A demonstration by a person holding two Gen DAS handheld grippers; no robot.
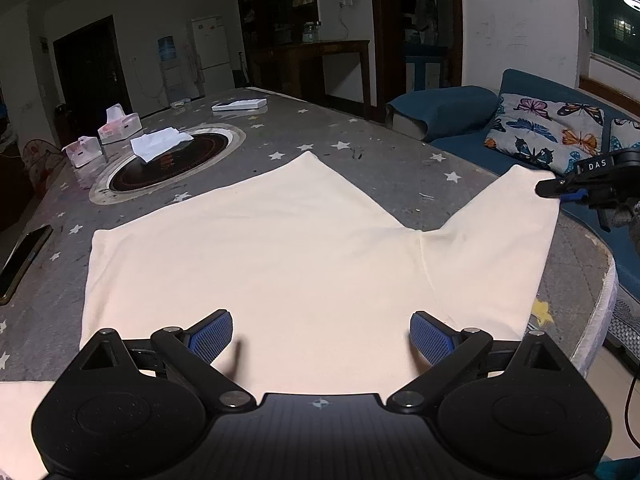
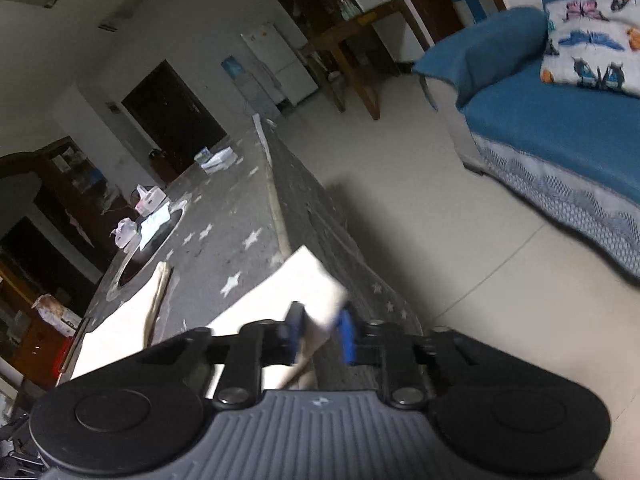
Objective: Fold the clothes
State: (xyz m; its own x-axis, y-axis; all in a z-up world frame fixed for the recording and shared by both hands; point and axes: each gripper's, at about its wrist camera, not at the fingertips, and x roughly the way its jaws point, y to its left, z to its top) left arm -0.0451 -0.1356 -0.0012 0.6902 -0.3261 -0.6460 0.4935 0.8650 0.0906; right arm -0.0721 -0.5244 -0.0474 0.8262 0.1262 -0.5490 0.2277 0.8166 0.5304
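Note:
A cream garment (image 1: pixel 280 240) lies spread flat on the grey star-patterned table (image 1: pixel 360 136), with one flap reaching toward the table's right edge. My left gripper (image 1: pixel 322 320) hovers open over the garment's near part, its blue pads (image 1: pixel 212 336) wide apart with nothing between them. My right gripper (image 1: pixel 546 188) comes in from the right and is shut on the far corner of that flap. In the right wrist view the cream garment (image 2: pixel 280 292) runs up between the blue pads (image 2: pixel 347 336) of my right gripper (image 2: pixel 321 322) at the table's rim.
A dark phone (image 1: pixel 24 260) lies at the left edge. Tissue boxes (image 1: pixel 120 122), a white cloth (image 1: pixel 160 144) and a round hob recess (image 1: pixel 172 160) sit at the back left. A blue sofa (image 1: pixel 460 116) with a butterfly pillow (image 1: pixel 544 132) stands beyond the table's right edge.

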